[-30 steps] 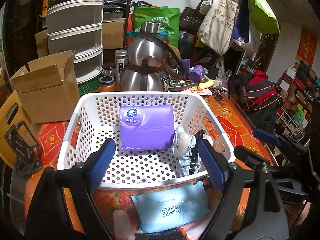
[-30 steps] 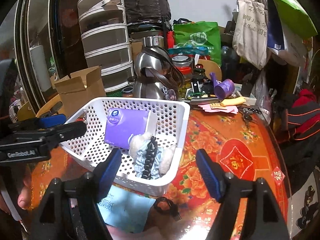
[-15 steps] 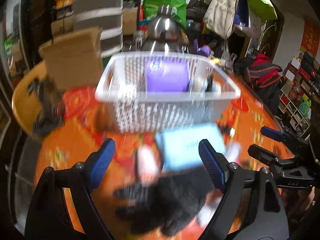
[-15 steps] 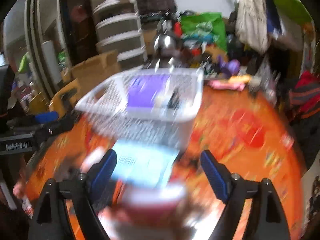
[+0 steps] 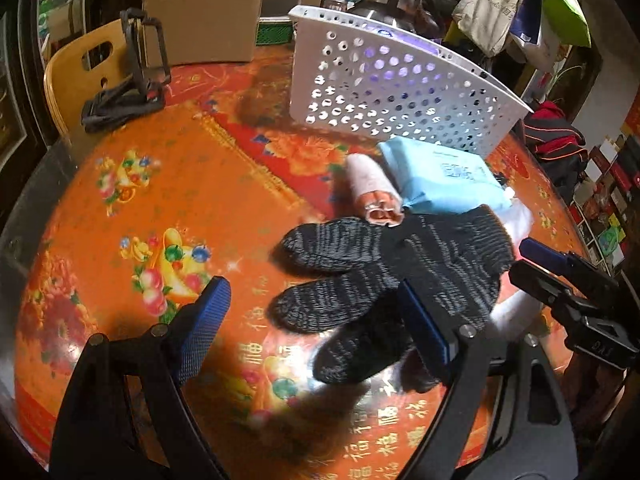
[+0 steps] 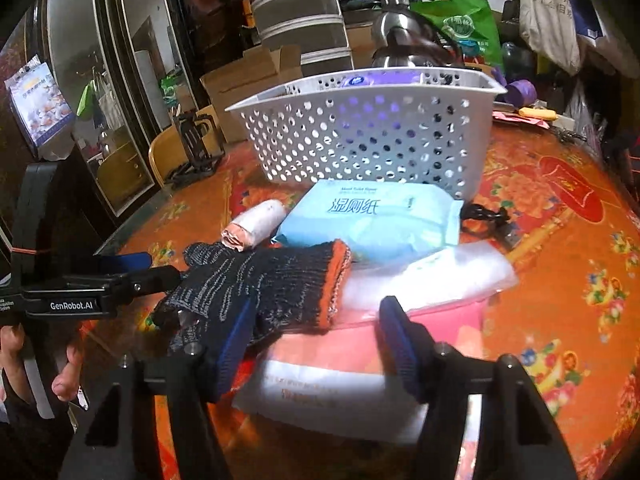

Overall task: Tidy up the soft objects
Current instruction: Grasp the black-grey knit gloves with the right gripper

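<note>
The glove lies flat, fingers toward the left gripper, cuff toward the right gripper; both gape wide.

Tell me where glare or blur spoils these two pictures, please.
Left wrist view: glare on the tablecloth near the black glove; basket sharp. Right wrist view: the pink pack is washed out and blurred; the blue wipes pack reads clearly.
</note>
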A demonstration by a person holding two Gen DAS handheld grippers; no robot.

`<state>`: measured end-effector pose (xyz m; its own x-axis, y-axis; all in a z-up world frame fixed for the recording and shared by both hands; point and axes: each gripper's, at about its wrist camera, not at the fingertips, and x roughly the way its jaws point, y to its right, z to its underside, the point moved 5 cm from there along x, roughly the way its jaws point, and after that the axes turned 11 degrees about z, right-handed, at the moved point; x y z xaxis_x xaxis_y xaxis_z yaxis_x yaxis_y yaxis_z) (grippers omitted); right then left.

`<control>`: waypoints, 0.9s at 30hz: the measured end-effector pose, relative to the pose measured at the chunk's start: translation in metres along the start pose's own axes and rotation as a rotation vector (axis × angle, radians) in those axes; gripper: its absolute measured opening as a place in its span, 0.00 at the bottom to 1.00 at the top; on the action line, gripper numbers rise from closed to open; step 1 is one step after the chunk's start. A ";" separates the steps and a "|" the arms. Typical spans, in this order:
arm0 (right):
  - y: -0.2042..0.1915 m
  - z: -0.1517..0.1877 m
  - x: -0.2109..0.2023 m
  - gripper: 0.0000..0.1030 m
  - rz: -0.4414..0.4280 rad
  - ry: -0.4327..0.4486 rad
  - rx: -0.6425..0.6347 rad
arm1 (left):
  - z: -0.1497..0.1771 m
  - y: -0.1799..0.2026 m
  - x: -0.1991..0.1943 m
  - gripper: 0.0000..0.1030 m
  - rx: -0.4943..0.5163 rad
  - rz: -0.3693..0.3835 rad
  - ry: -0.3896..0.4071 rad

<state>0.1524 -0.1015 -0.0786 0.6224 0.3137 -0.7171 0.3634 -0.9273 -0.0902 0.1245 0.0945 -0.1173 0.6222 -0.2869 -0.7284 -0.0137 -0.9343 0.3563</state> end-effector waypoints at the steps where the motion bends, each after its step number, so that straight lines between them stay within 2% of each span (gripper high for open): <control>1: -0.001 0.000 0.001 0.57 0.001 -0.001 -0.004 | 0.000 -0.002 0.002 0.81 -0.002 -0.003 -0.003; 3: -0.004 -0.001 0.007 0.54 0.002 -0.012 -0.010 | 0.002 -0.007 0.008 0.78 -0.009 -0.004 -0.011; 6: -0.004 -0.003 0.013 0.45 -0.001 -0.021 -0.011 | 0.000 -0.007 0.015 0.69 -0.010 0.005 -0.025; 10: -0.008 -0.005 0.018 0.43 0.001 -0.027 -0.024 | 0.000 0.001 0.021 0.67 0.033 -0.024 -0.023; 14: -0.011 -0.004 0.023 0.37 0.005 -0.048 -0.034 | 0.000 0.006 0.024 0.61 0.069 -0.041 -0.014; 16: -0.012 -0.004 0.024 0.35 0.008 -0.051 -0.037 | 0.001 0.009 0.026 0.55 0.093 -0.052 -0.001; 18: -0.013 -0.004 0.026 0.32 0.012 -0.057 -0.045 | 0.004 0.015 0.024 0.38 0.114 -0.028 0.004; 19: -0.014 -0.004 0.026 0.31 0.017 -0.056 -0.050 | 0.005 0.017 0.025 0.38 0.123 -0.029 0.006; 23: -0.016 -0.004 0.025 0.30 0.031 -0.044 -0.061 | 0.006 0.017 0.022 0.20 0.121 0.017 0.020; 27: -0.014 -0.004 0.024 0.28 0.021 -0.037 -0.053 | 0.008 0.016 0.018 0.14 0.113 0.032 0.038</control>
<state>0.1653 -0.0803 -0.0913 0.6043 0.2859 -0.7437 0.3873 -0.9211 -0.0393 0.1296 0.0728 -0.1292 0.6489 -0.3111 -0.6943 -0.1210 -0.9432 0.3095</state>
